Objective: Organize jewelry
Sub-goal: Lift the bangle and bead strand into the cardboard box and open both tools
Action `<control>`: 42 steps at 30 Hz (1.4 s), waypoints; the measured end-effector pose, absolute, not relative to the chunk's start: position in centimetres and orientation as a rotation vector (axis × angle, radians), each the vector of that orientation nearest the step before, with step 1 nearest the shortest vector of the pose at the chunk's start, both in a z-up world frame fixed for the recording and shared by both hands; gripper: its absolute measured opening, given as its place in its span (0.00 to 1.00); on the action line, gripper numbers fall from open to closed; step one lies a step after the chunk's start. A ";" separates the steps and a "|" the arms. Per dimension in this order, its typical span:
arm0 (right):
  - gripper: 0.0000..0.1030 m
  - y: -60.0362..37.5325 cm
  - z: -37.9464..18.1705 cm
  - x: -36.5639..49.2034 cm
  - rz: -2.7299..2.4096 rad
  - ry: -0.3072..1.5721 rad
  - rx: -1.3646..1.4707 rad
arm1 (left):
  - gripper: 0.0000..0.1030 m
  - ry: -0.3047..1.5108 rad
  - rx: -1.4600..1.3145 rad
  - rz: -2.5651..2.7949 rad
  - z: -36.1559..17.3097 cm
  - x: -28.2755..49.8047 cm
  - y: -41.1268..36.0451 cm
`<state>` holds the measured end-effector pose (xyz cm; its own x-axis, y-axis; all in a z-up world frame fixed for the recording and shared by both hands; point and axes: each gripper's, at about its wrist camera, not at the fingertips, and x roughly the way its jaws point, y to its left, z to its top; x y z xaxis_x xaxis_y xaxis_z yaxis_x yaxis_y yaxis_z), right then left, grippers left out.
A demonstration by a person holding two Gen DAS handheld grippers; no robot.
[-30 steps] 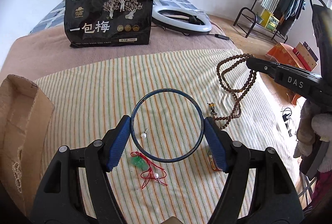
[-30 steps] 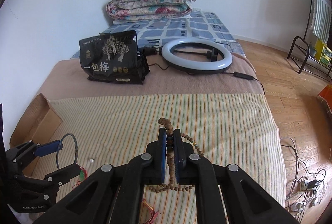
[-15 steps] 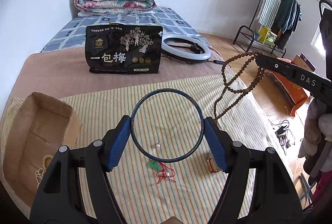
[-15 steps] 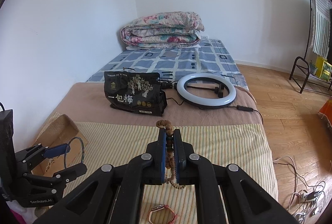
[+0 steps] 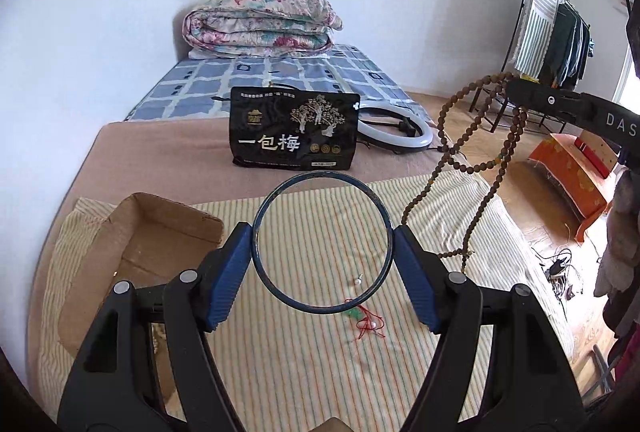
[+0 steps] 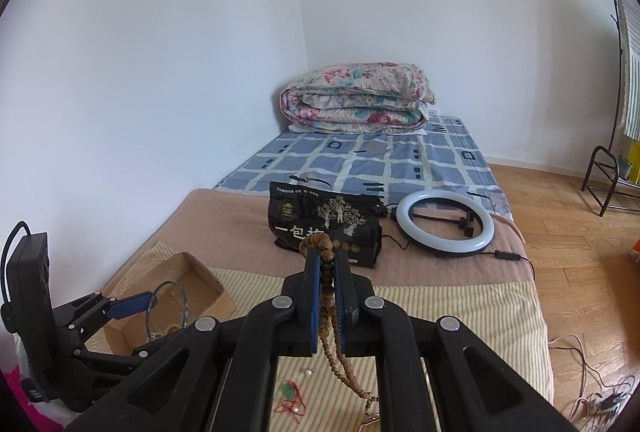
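Sitting at far left, cardboard box (image 5: 132,256) on the striped blanket (image 5: 320,372), beads already inside. Left gripper (image 5: 322,248) spread wide, pinching dark bangle (image 5: 322,243) by its outer edges, in the air just right of the box. Pearl earring (image 5: 359,280) and red-string charm (image 5: 366,320) lie loose below. Right gripper (image 6: 328,266) clamped narrow on wooden bead necklace (image 5: 472,167), raised, loops hanging. Risks: bangle springing out of that edge grip; dangling loops snagging the box wall.
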<state>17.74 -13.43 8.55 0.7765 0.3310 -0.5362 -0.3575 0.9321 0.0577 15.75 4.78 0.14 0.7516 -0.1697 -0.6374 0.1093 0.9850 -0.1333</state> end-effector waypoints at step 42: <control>0.04 11.0 0.2 22.6 0.679 0.679 -0.061 | 0.71 0.838 -0.121 0.189 -6.0 11.6 23.7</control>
<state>22.56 10.95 0.18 0.5735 0.5594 -0.5985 -0.5979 0.7852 0.1610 11.57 23.72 -6.05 0.6540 0.1187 -0.7472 -0.2136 0.9764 -0.0318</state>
